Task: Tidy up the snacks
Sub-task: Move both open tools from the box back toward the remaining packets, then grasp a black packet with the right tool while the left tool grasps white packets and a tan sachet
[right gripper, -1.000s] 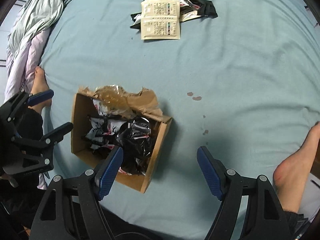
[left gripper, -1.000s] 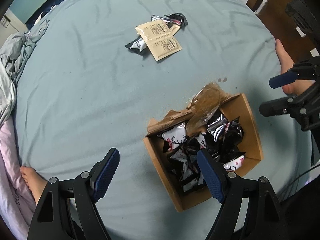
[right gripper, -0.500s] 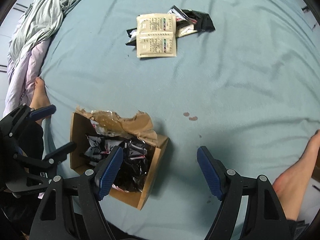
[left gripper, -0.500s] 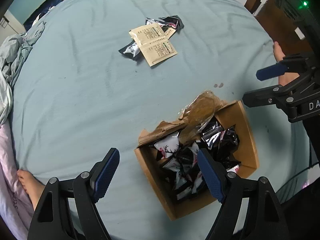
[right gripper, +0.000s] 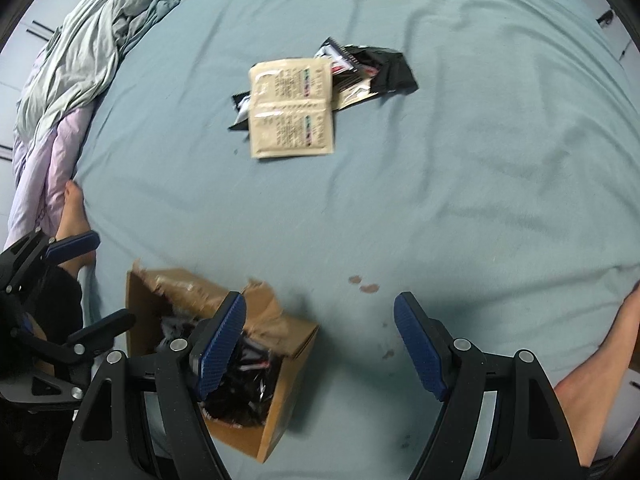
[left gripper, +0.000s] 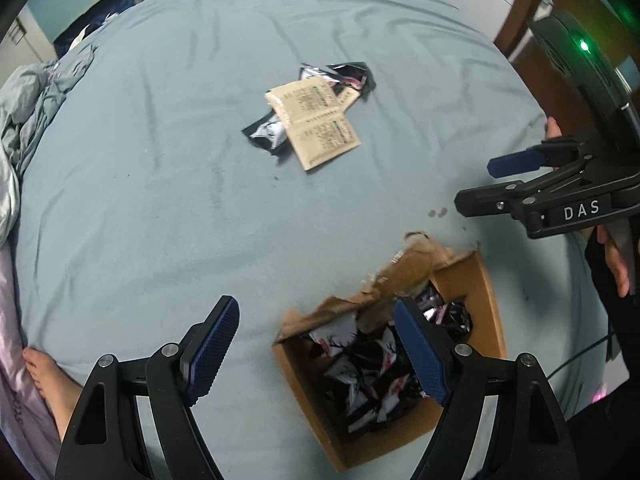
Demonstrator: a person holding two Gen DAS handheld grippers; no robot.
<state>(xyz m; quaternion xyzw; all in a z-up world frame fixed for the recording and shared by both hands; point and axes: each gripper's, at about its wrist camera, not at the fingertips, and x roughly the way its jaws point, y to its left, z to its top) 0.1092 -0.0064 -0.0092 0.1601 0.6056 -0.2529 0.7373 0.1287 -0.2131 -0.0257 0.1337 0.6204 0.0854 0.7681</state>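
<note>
A torn-open cardboard box point(left gripper: 486, 292) full of black and white snack packets point(left gripper: 360, 364) rests on the teal bed sheet. Farther out lies a loose pile: two joined beige sachets point(left gripper: 316, 120) over black packets point(left gripper: 352, 76). My left gripper point(left gripper: 316, 312) hangs open and empty above the sheet and the box's left edge. My right gripper point(right gripper: 318, 306) is also open and empty, its left finger over the box point(right gripper: 280, 412), with the beige sachets point(right gripper: 292, 108) ahead. Each gripper shows in the other's view: the right gripper point(left gripper: 478, 184) and the left gripper point(right gripper: 112, 278).
A crumpled grey-green blanket point(right gripper: 92, 52) and a pink duvet point(right gripper: 52, 160) edge the bed's left side. Bare feet rest on the sheet: one foot point(left gripper: 44, 380) by the left gripper, another foot point(right gripper: 592, 380) at the right. Small brown stains point(right gripper: 364, 284) mark the sheet. Wooden furniture point(left gripper: 520, 12) stands beyond the bed.
Both views have shifted forward: the box has slid lower in frame and the loose pile sits nearer the centre. The right gripper reaches farther in from the right of the left view.
</note>
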